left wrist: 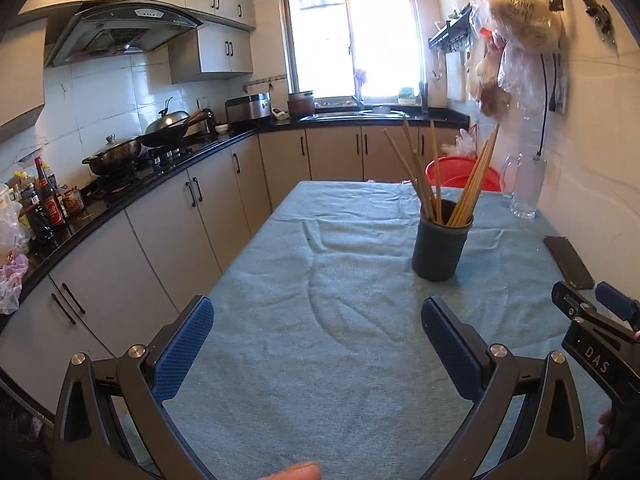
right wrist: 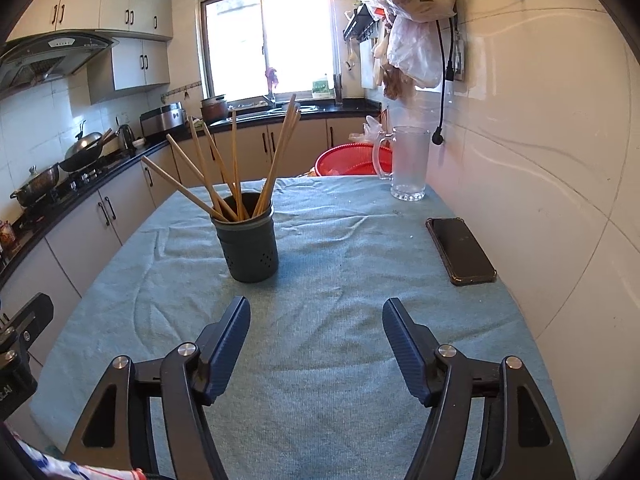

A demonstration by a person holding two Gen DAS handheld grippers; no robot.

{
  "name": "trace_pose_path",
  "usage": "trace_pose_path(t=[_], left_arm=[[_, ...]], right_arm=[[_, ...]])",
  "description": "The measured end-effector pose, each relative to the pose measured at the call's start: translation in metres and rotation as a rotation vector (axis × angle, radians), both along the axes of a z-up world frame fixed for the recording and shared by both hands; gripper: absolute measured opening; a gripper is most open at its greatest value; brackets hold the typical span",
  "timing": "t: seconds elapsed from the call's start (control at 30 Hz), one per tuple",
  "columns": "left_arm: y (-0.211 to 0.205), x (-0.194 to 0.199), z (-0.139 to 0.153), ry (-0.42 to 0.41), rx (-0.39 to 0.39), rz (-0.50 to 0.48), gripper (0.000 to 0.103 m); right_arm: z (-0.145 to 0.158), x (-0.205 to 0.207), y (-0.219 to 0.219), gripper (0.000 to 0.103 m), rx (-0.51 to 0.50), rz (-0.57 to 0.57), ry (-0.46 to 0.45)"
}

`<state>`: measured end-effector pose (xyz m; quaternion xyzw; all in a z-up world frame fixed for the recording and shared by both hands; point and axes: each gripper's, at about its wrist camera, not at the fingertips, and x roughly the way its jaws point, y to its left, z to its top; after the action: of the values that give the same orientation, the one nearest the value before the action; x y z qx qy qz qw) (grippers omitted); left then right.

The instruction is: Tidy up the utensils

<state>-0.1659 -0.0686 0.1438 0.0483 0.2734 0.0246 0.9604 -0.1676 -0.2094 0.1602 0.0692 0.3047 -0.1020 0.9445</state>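
My desk, covered in a wrinkled light-blue cloth (right wrist: 340, 320), carries a dark cylindrical plastic holder (right wrist: 247, 240) near its middle, with the long wooden chopsticks (right wrist: 236, 168) standing fanned out inside it. My left hand-held gripper (left wrist: 316, 328) and right hand-held gripper (right wrist: 316, 328) both hover above the cloth, spread wide and holding nothing, well short of the holder.
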Motion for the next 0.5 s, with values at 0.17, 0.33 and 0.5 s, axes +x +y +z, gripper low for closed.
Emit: trace_pose_path(t=[0.17, 0.33, 0.5], left_arm=[[0.001, 0.006, -0.009, 0.045, -0.01, -0.011, 0.103], [0.001, 0.011, -0.015, 0.072, -0.011, -0.018, 0.103], [0.004, 0.017, -0.021, 0.122, -0.048, -0.038, 0.103]], right_arm=[[-0.004, 0.003, 0.003, 0.073, -0.032, 0.0, 0.021], [-0.006, 0.006, 0.004, 0.075, -0.05, -0.009, 0.028], [-0.01, 0.008, 0.001, 0.075, -0.048, -0.023, 0.047]])
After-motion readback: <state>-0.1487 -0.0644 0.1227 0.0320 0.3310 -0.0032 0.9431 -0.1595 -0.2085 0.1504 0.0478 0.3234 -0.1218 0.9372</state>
